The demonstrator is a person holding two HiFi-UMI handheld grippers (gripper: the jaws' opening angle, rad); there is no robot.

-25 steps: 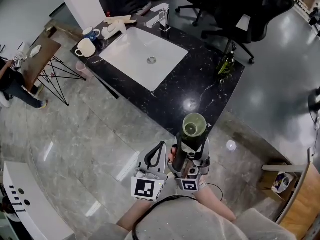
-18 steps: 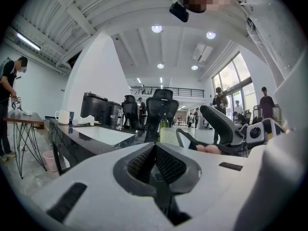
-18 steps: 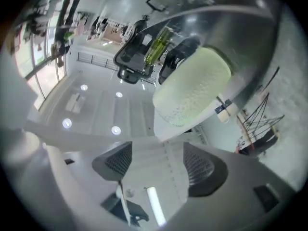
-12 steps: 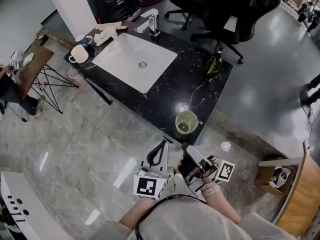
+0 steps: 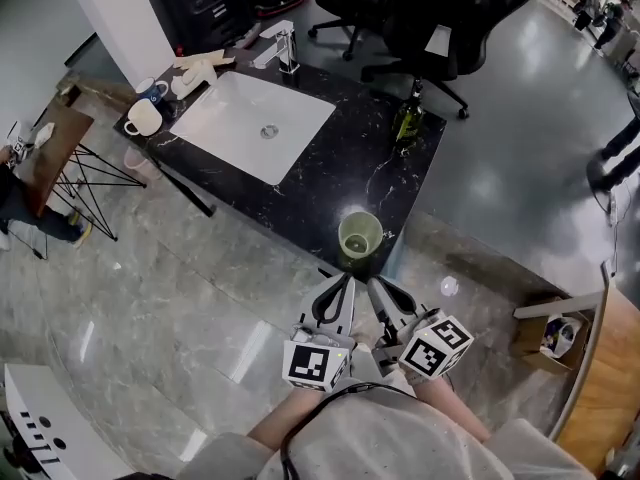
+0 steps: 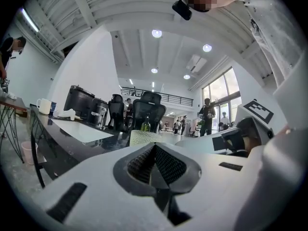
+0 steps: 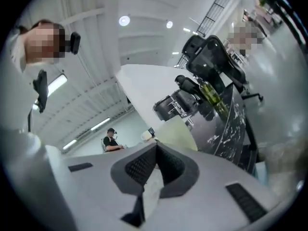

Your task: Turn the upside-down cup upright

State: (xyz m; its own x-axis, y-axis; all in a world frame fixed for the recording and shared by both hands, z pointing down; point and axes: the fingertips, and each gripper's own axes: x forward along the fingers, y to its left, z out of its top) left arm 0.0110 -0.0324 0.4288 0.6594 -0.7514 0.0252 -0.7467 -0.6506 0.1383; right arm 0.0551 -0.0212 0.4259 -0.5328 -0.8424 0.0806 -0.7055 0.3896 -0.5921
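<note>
The pale green cup [image 5: 360, 236] stands upright, mouth up, on the black marble counter [image 5: 330, 173] close to its near corner. Both grippers hang side by side just short of the counter edge, with nothing in them. My left gripper [image 5: 340, 279] is shut, its jaws meeting in a point. My right gripper [image 5: 376, 284] is shut too, and is rolled onto its side. The cup [image 6: 143, 137] shows just beyond the shut jaws of the left gripper [image 6: 155, 146] in the left gripper view. The right gripper view is tilted: a pale shape, probably the cup [image 7: 174, 128], lies past that gripper [image 7: 156, 148].
A white sink [image 5: 255, 123] with a faucet [image 5: 284, 44] is set in the counter. A green bottle [image 5: 406, 122] stands at the far edge, mugs [image 5: 143, 118] at the left end. Black office chairs [image 5: 440, 13] stand behind; a side table [image 5: 45, 153] at left.
A second ago the right gripper held the cup upright above the counter's corner. It has let go, the cup now stands on the counter, and the gripper has rolled, drawn back and shut.
</note>
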